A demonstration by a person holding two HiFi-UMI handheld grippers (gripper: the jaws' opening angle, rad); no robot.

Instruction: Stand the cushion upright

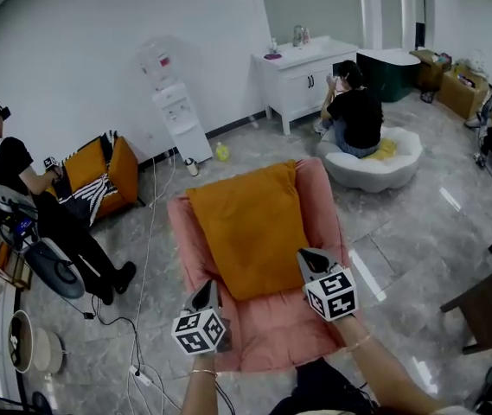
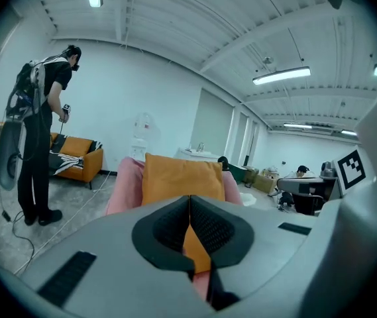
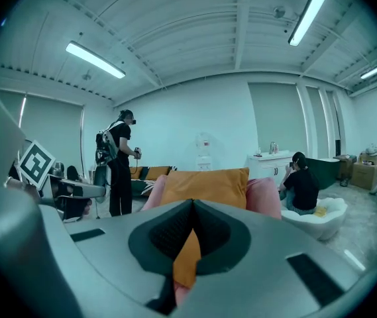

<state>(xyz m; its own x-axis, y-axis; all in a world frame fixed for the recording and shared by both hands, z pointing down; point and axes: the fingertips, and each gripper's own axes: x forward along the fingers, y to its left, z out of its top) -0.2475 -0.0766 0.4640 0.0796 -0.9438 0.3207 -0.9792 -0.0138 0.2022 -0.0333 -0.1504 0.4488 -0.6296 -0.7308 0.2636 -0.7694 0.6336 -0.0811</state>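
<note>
The orange cushion point(image 1: 254, 227) leans on the back of the pink armchair point(image 1: 267, 340). Its long axis runs from 6 to 12 o'clock, with the top edge at 12. The left tongs point(image 1: 208, 287) and right tongs point(image 1: 304, 256) are closed tight on nothing, near its lower corners at 7 and 5. Open floor point(image 1: 401, 223) surrounds the chair.

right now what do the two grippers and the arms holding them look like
Both match: the left gripper and right gripper are grey, tapering to dark ribbed pads, each carrying a white cube with black square markers. No sleeves show; a thin bracelet circles each wrist.
</note>
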